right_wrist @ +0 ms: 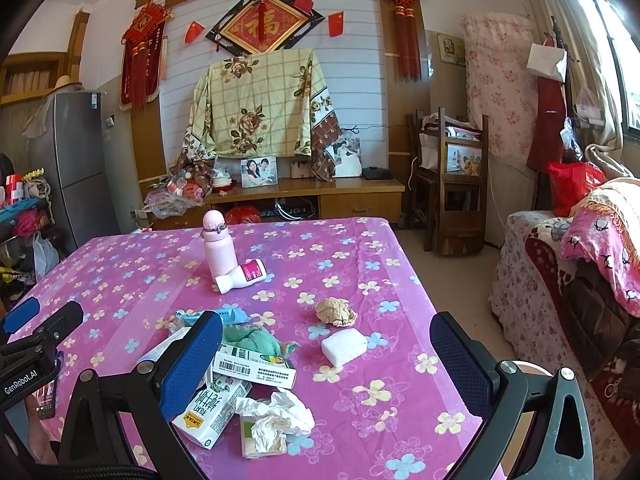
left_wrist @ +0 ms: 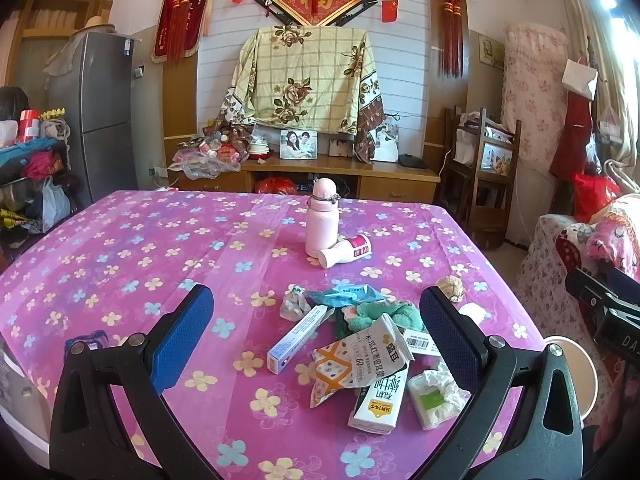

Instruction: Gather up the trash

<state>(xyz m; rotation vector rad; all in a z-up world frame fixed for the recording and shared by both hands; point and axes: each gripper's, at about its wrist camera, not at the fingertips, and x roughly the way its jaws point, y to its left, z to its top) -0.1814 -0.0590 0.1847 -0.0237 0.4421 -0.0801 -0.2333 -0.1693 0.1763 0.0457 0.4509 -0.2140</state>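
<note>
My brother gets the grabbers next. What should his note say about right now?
Left gripper: open, empty, above the trash pile.
Right gripper: open, empty, on the pile's right side.
Trash is all on the pink flowered tablecloth: milk carton, long white-and-blue box, barcode box, torn snack wrapper, green cloth, crumpled tissue, white block, crumpled brown paper.
Farther back: an upright pink bottle and a white bottle on its side beside it.
Done: nothing has been grabbed.
Left: everything. No bin clearly in view.
</note>
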